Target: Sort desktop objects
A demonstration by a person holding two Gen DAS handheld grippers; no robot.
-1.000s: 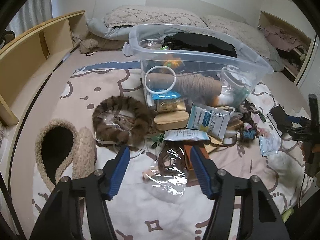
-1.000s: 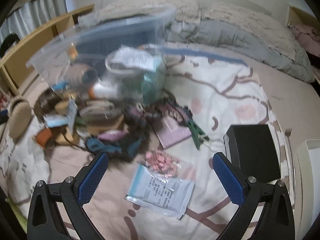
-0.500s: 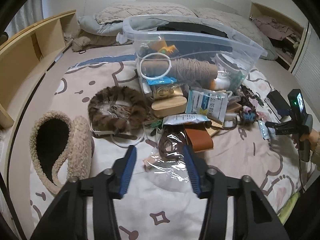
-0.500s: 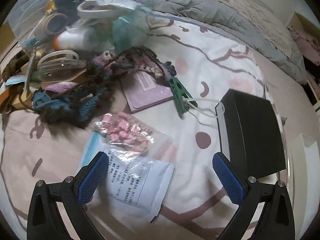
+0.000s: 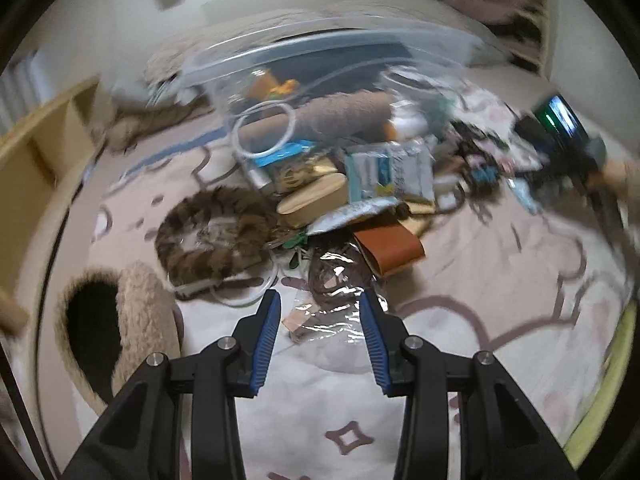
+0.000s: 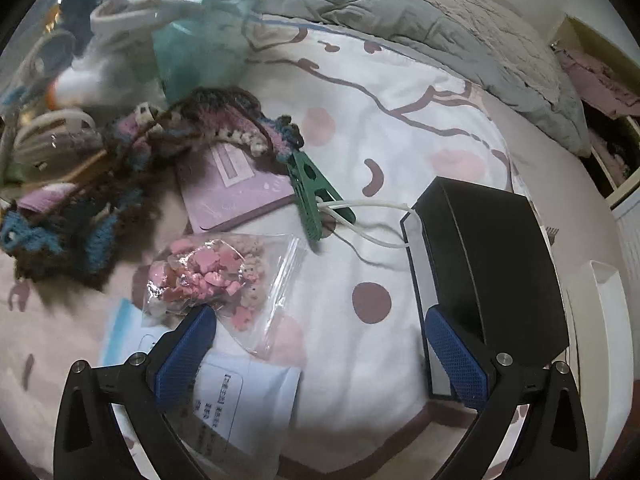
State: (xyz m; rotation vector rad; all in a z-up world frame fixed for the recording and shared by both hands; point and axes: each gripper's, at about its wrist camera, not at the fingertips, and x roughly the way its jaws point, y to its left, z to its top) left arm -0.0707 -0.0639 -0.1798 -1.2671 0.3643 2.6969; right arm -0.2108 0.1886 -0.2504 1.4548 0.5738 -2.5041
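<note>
Both grippers hang over the bed with their fingers apart, holding nothing. Left gripper (image 5: 320, 316) has a clear bag (image 5: 336, 304) lying between its blue tips, and a brown fur ring (image 5: 212, 236) sits just left of the bag. Right gripper (image 6: 320, 344) is spread wide, with a bag of pink bits (image 6: 212, 276) by one tip and a black box (image 6: 488, 264) by the other. A green clip (image 6: 312, 196) lies between the bag of pink bits and the box.
</note>
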